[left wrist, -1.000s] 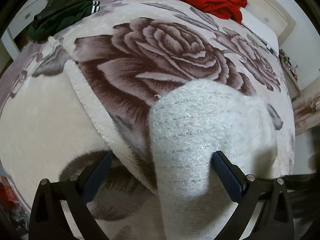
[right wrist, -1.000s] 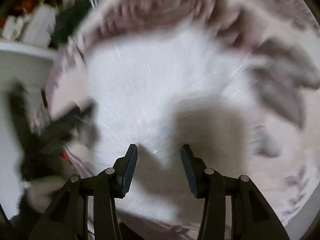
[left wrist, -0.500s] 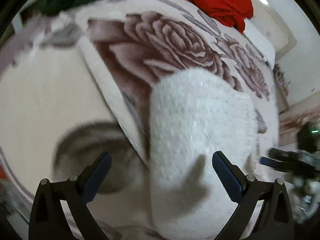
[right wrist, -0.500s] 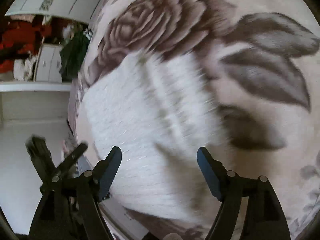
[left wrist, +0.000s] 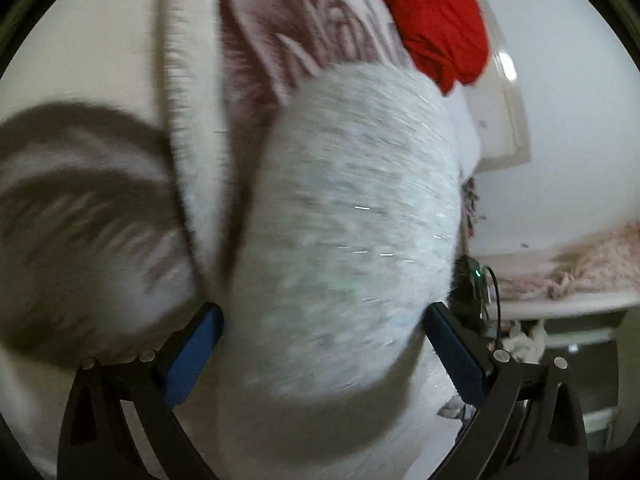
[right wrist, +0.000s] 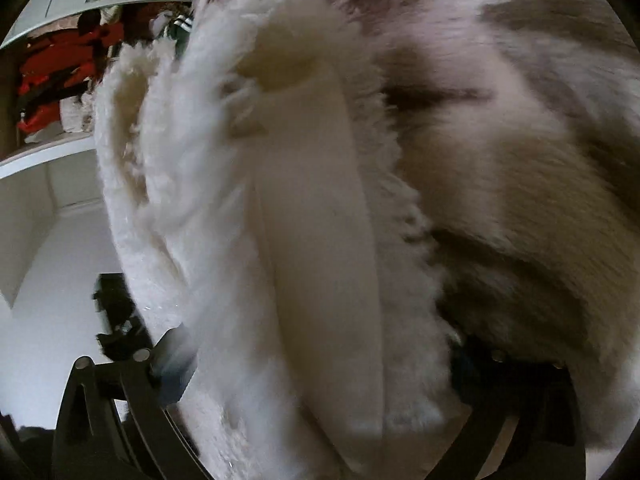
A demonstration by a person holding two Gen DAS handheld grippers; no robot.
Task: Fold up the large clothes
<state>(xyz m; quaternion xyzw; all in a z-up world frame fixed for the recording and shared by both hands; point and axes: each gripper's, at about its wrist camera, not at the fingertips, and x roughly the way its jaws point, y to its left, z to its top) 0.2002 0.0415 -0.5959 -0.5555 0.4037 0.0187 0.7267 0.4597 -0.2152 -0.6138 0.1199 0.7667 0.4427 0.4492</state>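
White fuzzy knit, a folded garment (left wrist: 344, 216) with small shiny threads, fills the space between the two blue pads of the left claw (left wrist: 322, 344). The pads stand wide apart and the garment lies between them on the bed; the picture is blurred, so it is hard to say if the pads touch the cloth. Under the garment is a plush blanket (left wrist: 256, 52) with a big brown rose print. A red cloth (left wrist: 436, 20) lies at the far end of the bed, beyond the garment.

In the right wrist view the right claw (right wrist: 316, 364) also stands wide, and the garment's fleecy edge (right wrist: 208, 208) with a smooth cream band runs up between its fingers. The right-hand finger is mostly hidden behind the fleece. The rose blanket (right wrist: 520, 168) lies to the right.
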